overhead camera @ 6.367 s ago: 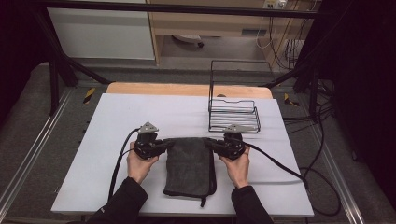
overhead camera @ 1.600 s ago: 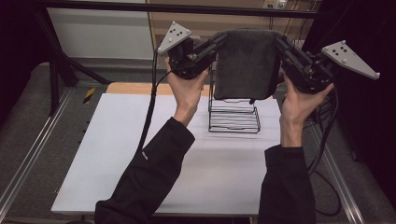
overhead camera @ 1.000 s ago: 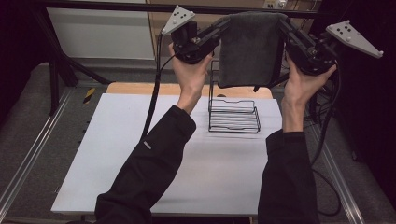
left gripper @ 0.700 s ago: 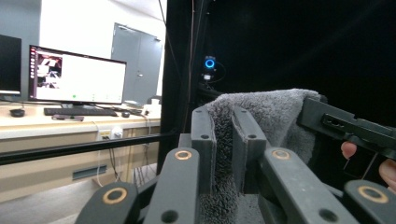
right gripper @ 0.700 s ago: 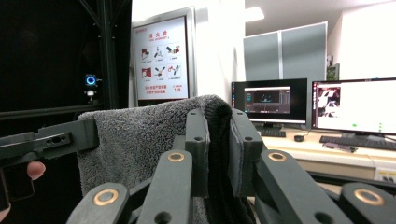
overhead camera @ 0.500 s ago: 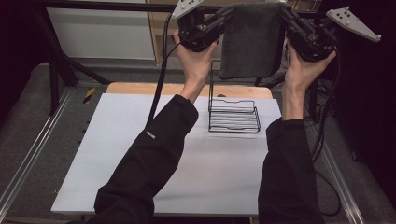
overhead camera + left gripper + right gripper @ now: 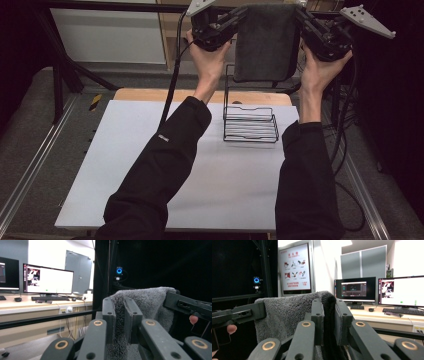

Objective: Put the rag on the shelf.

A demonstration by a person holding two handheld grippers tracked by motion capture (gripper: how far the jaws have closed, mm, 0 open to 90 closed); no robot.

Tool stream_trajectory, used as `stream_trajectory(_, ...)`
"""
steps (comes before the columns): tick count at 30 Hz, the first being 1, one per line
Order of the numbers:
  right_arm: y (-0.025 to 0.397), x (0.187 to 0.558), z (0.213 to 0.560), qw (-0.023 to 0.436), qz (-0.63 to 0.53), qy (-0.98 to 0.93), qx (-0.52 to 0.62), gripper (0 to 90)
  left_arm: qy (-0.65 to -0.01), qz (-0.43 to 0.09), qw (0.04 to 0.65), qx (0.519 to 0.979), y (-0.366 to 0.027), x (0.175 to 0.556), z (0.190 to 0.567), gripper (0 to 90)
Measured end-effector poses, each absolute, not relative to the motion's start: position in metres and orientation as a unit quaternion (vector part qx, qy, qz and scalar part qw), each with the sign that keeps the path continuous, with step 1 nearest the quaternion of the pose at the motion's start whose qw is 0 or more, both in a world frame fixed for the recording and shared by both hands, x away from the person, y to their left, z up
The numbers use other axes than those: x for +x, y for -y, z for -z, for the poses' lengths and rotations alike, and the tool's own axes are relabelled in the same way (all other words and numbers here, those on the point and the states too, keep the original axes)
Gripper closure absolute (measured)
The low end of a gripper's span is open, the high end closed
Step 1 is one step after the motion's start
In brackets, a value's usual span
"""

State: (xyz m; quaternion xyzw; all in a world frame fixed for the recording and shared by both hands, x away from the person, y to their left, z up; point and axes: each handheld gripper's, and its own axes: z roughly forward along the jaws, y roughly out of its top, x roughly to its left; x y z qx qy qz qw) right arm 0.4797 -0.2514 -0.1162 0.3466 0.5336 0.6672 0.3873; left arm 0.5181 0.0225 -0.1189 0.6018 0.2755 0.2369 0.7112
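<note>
White table point(image 7: 150, 165) below, wire rack point(image 7: 250, 122) near its far edge. Above it hangs the grey towel point(image 7: 265, 42), left gripper point(image 7: 239, 15) and right gripper point(image 7: 300, 15) each clamped on a top corner. Gripper views add monitors point(image 7: 372, 290) behind.

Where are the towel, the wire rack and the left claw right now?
towel point(image 7: 262, 45), high view, middle of hanging cloth.
wire rack point(image 7: 250, 131), high view, basket floor.
left claw point(image 7: 119, 315), left gripper view, between its tips.

grey door point(image 7: 78, 273), lit monitors point(image 7: 401, 291) on desk point(image 7: 37, 305), wall poster point(image 7: 295, 268).
</note>
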Motion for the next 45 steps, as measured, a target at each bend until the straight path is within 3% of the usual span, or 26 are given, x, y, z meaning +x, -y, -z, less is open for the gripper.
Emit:
stream_trajectory(20, 0.256, 0.493, 0.142, 0.372, -0.645, -0.553, 0.373, 80.7, -0.277, -0.229, 0.687, 0.631, -0.02, 0.532, 0.144, 80.7)
stream_trajectory(45, 0.268, 0.48, 0.19, 0.347, -0.625, -0.578, 0.393, 80.6, -0.263, -0.207, 0.642, 0.69, -0.017, 0.518, 0.185, 80.6)
